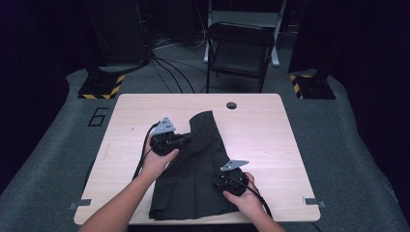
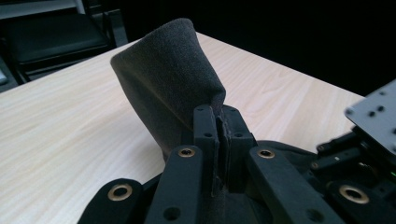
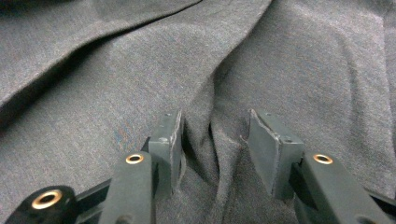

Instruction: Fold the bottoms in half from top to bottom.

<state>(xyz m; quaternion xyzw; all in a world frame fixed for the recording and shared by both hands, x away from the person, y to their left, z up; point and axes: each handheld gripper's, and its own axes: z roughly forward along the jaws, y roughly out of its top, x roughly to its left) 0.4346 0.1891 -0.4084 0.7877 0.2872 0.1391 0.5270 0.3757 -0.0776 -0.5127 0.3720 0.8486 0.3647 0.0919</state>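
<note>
Folding a dark garment (image 1: 193, 169) spread on the table (image 1: 270, 130): left gripper (image 2: 219, 126), fingers clamped tight on a raised fold of its fabric; right gripper (image 3: 215, 140), fingers apart, straddling a wrinkle near the lower right edge. Advisable: close the right fingers fully on that wrinkle before lifting, keeping the cloth taut between both holds.

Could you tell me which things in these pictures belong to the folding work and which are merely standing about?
In the job:
- dark cloth, spread on the table
- left gripper, fingers shut on a raised fold of the cloth
- right gripper, fingers apart astride a ridge of cloth

Standing about:
- folding chair beyond the table
- floor cables
- striped base plates
</note>
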